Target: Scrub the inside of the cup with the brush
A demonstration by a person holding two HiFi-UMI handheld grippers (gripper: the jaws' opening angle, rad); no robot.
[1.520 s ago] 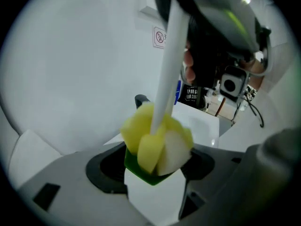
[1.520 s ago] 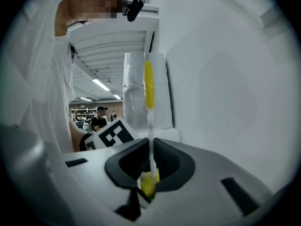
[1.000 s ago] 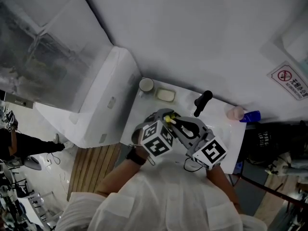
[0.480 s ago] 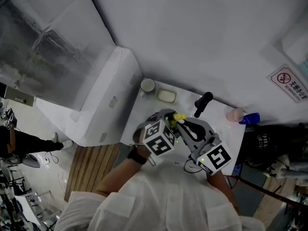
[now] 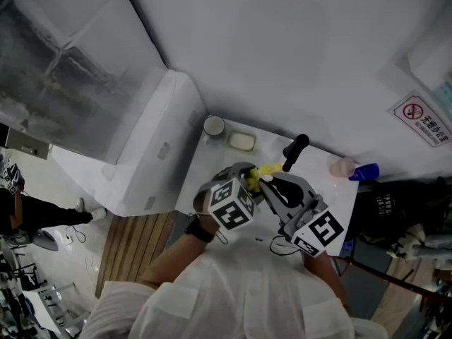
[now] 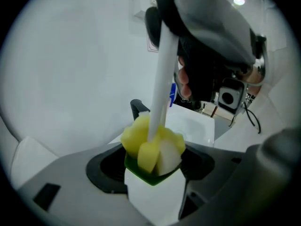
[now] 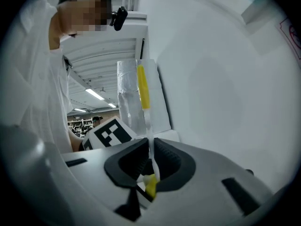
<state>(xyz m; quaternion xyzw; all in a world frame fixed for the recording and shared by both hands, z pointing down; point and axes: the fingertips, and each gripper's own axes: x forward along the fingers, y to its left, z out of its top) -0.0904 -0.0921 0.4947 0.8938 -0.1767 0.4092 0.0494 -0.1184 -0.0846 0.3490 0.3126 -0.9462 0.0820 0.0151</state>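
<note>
L: my left hand-held gripper (image 6: 153,173) clamped on cup (image 6: 150,199) | R: right hand-held gripper (image 7: 150,168) clamped on brush (image 6: 162,79) handle | sponge head at cup mouth, handle in line with cup | next: push in along handle

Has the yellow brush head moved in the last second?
Yes. In the head view the yellow brush head has shifted right, nearer the black handle.
</note>
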